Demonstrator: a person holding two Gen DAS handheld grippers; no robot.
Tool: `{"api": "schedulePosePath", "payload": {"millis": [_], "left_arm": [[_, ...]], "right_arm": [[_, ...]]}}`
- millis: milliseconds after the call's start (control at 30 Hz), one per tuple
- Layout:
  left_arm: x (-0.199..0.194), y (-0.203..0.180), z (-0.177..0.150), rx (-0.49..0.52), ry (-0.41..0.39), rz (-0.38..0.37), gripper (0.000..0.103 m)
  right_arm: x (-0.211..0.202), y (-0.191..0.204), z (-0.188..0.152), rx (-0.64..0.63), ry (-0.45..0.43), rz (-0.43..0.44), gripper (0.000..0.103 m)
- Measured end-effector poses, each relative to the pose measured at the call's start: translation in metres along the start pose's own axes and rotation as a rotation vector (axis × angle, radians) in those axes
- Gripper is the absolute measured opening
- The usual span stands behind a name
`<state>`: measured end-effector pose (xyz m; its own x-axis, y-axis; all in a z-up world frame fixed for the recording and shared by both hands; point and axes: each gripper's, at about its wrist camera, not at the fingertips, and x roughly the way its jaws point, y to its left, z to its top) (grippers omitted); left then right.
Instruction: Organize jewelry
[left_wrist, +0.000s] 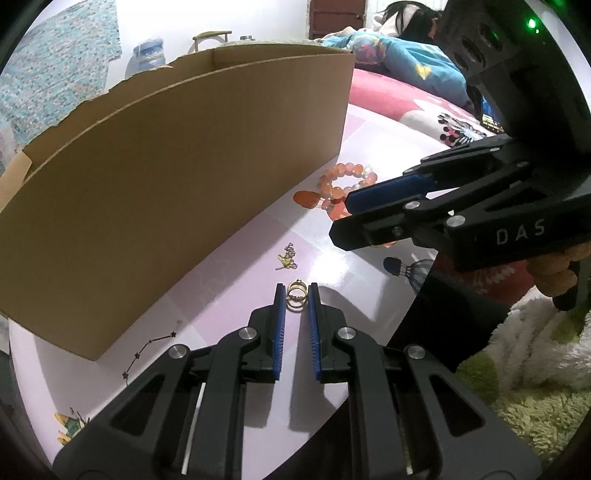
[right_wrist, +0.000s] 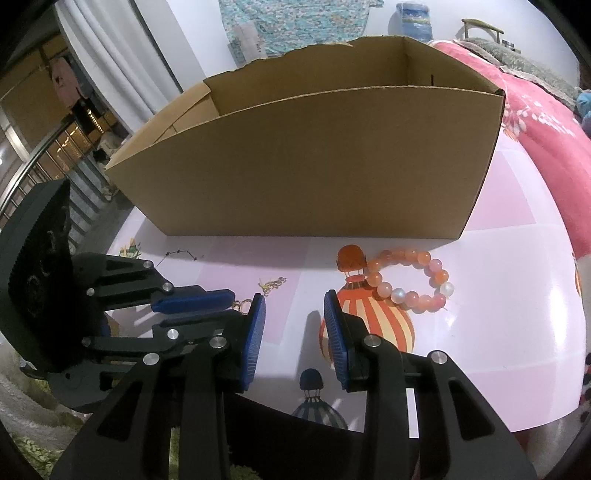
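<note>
Two joined gold rings (left_wrist: 297, 297) lie on the pink printed table (left_wrist: 343, 266), and my left gripper (left_wrist: 297, 295) is shut on them, its blue pads against both sides. From the right wrist view the left gripper (right_wrist: 236, 306) reaches in from the left, with a glint of the gold rings (right_wrist: 242, 305) at its tips. A bracelet of orange and pink beads (left_wrist: 334, 174) (right_wrist: 412, 296) rests near the box's right end. My right gripper (right_wrist: 294, 299) (left_wrist: 341, 218) hovers open and empty, left of the bracelet. A small gold charm (left_wrist: 287, 256) (right_wrist: 271, 285) lies between rings and box.
An open cardboard box (left_wrist: 166, 184) (right_wrist: 314, 158) stands across the table's far side. Behind it is a pink blanket (right_wrist: 546, 122), and a person lies on the bed (left_wrist: 406, 22). A fluffy green-white rug (left_wrist: 535, 369) lies below the table's near edge.
</note>
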<state>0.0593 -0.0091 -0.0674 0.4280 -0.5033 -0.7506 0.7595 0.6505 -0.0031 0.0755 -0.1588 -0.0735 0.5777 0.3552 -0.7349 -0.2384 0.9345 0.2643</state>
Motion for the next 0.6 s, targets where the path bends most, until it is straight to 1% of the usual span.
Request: {"api": "schedulePosePath", "payload": {"millis": [133, 267, 467, 600], "left_arm": [[-0.008, 0.006, -0.004, -0.030, -0.005, 0.027, 0.011], [-0.015, 0.018, -0.010, -0.095, -0.006, 0.067, 0.011], [-0.022, 0.031, -0.017, -0.161, -0.011, 0.105, 0.011], [-0.023, 0.033, -0.018, -0.167, -0.013, 0.115, 0.011]], "right_arm": [[0.002, 0.006, -0.001, -0.019, 0.008, 0.021, 0.033], [0.011, 0.019, -0.002, -0.060, 0.024, 0.044, 0.033], [0.026, 0.036, -0.002, -0.123, 0.046, 0.053, 0.033], [0.032, 0.048, -0.002, -0.183, 0.042, 0.007, 0.033]]}}
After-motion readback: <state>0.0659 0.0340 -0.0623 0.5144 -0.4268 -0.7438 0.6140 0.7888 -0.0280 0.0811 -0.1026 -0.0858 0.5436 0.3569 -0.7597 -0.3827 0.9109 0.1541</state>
